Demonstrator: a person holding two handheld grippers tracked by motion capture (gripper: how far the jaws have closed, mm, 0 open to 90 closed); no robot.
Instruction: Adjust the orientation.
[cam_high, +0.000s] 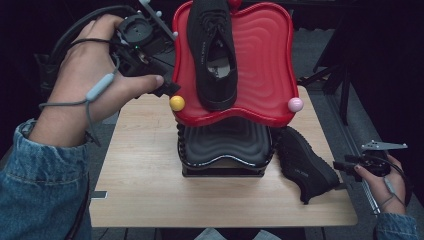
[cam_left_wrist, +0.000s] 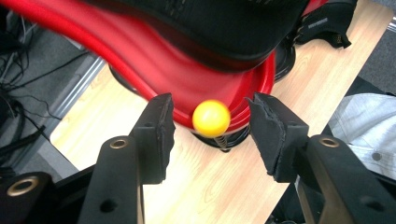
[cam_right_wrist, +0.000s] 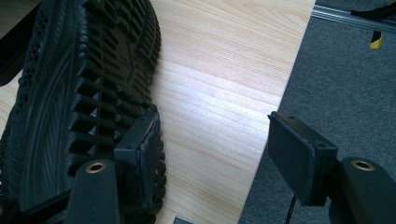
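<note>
A black shoe (cam_high: 214, 50) lies on the red wavy tray (cam_high: 265, 55) that tops a stand. A yellow ball (cam_high: 177, 103) sits at the tray's front left corner and a pink ball (cam_high: 295, 104) at its front right. My left gripper (cam_high: 167, 89) is right beside the yellow ball. In the left gripper view its jaws (cam_left_wrist: 210, 105) stand open, the yellow ball (cam_left_wrist: 211, 118) lying in line with the gap, with space on both sides. A second black shoe (cam_high: 305, 162) lies on its side on the table. My right gripper (cam_high: 345, 166) is open beside its sole (cam_right_wrist: 79, 93).
Under the red tray sits a black wavy tray (cam_high: 225, 142) on the same stand. The wooden table (cam_high: 145, 170) has bare room at front left. Its right edge (cam_right_wrist: 280, 93) drops to grey carpet. Cables lie on the floor at the left.
</note>
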